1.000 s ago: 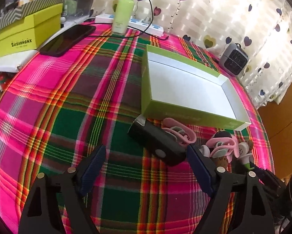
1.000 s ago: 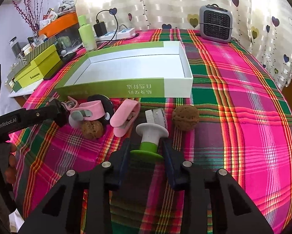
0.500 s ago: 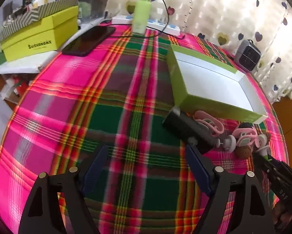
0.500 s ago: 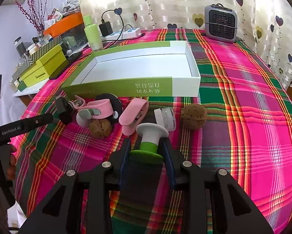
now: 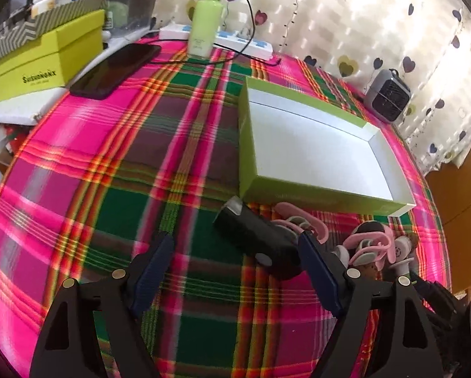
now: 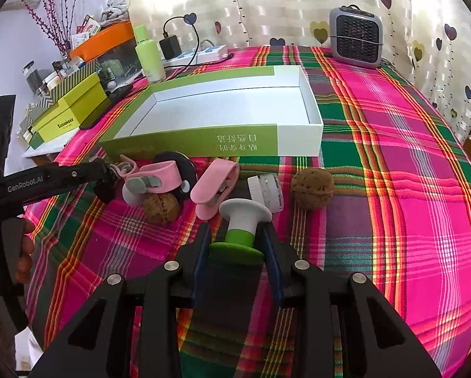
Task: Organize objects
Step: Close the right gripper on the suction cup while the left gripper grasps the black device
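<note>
My right gripper (image 6: 235, 242) is shut on a white and green spool-shaped tool (image 6: 243, 228), just above the plaid cloth. Ahead lie pink clips (image 6: 215, 189), two walnuts (image 6: 312, 185), a small white piece (image 6: 267, 190) and a black disc (image 6: 178, 163), in front of the open green and white box (image 6: 223, 111). My left gripper (image 5: 235, 264) is open and empty, close to a black cylinder-like device (image 5: 257, 239). The pink clips (image 5: 301, 223) lie right of the black device, and the box (image 5: 314, 154) stands beyond.
A green bottle (image 5: 205, 22), power strip (image 5: 235, 39), black phone (image 5: 116, 69) and stacked yellow-green boxes (image 5: 43, 60) stand at the back left. A small grey heater (image 6: 356, 36) sits at the back right. The table edge curves away at the right.
My left gripper has swung back toward the black device, which had slid off to the right half a second ago. My right gripper has lifted and drawn back slightly with the tool.
</note>
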Tool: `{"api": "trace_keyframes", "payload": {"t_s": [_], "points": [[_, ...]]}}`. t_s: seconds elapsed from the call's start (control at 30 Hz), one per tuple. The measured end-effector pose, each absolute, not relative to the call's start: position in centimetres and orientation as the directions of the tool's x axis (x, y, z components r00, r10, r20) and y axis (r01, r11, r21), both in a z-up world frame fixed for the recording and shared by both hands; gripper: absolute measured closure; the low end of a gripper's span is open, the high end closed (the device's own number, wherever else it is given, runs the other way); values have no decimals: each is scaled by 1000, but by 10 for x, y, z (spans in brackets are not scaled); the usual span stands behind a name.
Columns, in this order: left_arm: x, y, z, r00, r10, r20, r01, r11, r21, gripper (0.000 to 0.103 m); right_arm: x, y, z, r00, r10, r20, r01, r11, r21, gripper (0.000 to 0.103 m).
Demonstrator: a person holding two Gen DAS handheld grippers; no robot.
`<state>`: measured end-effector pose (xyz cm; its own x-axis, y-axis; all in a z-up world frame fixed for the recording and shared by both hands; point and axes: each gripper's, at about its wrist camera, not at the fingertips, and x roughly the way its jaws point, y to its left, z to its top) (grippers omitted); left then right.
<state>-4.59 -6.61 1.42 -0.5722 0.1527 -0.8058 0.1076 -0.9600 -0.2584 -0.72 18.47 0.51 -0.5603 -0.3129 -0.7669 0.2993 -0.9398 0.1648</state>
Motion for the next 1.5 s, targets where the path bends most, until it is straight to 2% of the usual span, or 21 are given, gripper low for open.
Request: {"api": "trace_keyframes", "payload": {"t_s": [0.7, 1.0, 1.23, 1.3, 1.5], "points": [[-25, -98, 14, -574, 116, -810, 132, -964, -232, 21, -6, 179, 5, -557, -323, -765, 316, -934, 165, 69], [-43, -82, 11, -559, 70, -826, 151, -971, -185, 22, -6, 178, 4, -557, -328, -763, 321, -932, 166, 69], [-50, -74, 9, -562, 8, -827, 153, -982, -113, 34, -7, 175, 3, -558, -328, -762, 327, -931, 161, 69], [-50, -75, 10, -567, 1, -824, 156, -982, -109, 43, -7, 175, 4, -558, -328, -762, 327, -931, 161, 69], [-48, -78, 10, -579, -10, -815, 160, -982, -102, 58, -7, 175, 4, -557, -330, -762, 327, -931, 163, 69]]}}
